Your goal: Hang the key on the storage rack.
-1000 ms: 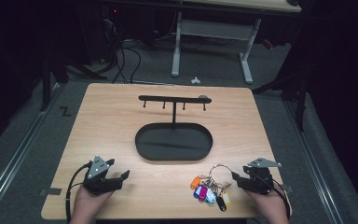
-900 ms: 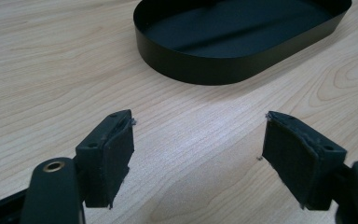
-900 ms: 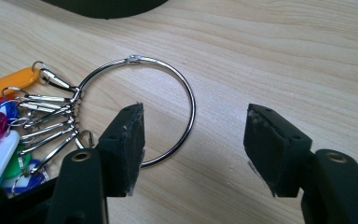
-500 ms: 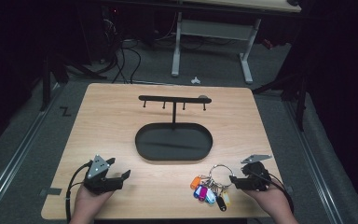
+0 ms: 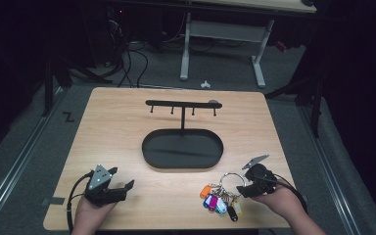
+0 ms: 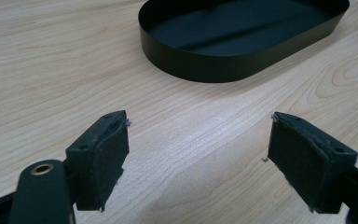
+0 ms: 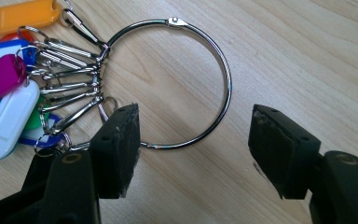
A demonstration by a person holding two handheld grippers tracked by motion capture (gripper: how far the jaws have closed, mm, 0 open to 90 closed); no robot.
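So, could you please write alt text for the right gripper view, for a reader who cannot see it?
The right gripper is open just above a large metal key ring lying flat on a light wooden table; its jaws have just been opening and clamp nothing. Coloured plastic key tags in orange, purple, white and blue hang from clips at the ring's left side.

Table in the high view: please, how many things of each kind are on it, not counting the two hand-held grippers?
Key ring with coloured tags: 1
Black oval tray: 1
Black hook bar on a post, rising from the tray: 1
Total: 3
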